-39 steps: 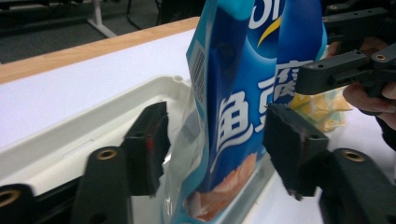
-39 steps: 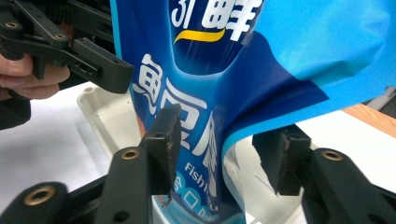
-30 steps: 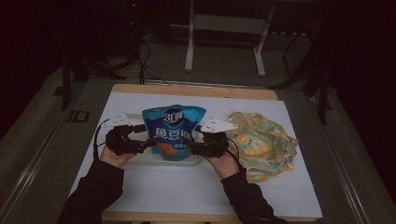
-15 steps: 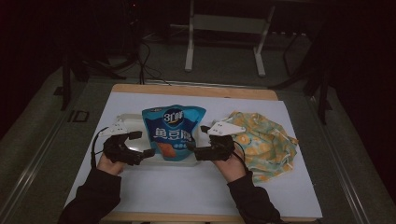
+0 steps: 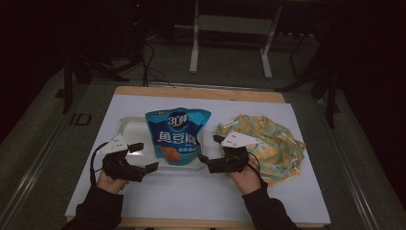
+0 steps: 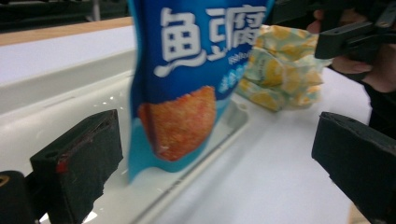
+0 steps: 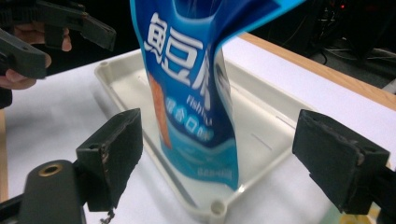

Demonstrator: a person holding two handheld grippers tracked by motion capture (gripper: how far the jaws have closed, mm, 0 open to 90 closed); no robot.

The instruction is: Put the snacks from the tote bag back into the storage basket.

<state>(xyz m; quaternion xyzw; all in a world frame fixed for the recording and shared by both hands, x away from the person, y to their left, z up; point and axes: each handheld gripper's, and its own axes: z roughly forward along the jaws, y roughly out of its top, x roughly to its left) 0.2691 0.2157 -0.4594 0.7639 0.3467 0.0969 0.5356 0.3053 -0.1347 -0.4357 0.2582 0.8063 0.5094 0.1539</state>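
Standing between parted fingers (image 7: 112, 154): snack bag (image 5: 177, 136)

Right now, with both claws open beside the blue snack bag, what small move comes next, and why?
Probably draw both claws back a little: the blue snack bag stands upright in the white tray, and the left claw and right claw are open, clear of it.

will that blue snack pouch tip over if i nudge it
Probably: the blue snack pouch stands upright on a narrow base in the white tray, so it looks tippy. Its creased film suggests it is floppy and light, likely buckling when pushed.
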